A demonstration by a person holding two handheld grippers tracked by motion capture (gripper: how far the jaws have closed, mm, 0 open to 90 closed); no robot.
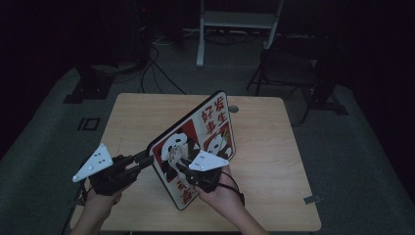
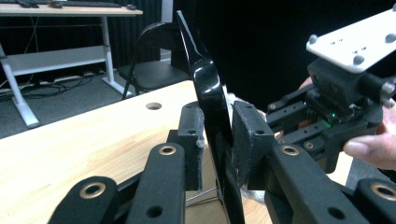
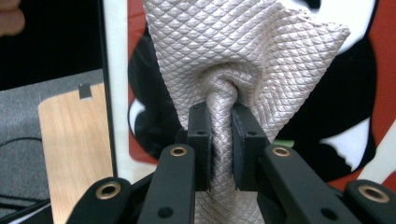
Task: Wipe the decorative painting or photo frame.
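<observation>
Bunched in your right hand-held gripper [image 3: 219, 140], soft cloth [image 3: 243, 51] wiped the stiff, slippery panda board [image 1: 195, 147], edge-clamped by your left hand-held gripper [image 2: 219, 140].

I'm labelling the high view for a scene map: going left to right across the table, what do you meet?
Left gripper with grey three-cornered plate → black-rimmed panda picture board, tilted on edge → small round hole in the light wooden tabletop. The right gripper, shut on a pale quilted cloth, overlaps the board, so it is left out.

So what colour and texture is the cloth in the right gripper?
Pale beige cloth with a quilted diamond pattern, clearest in the right gripper view.
</observation>
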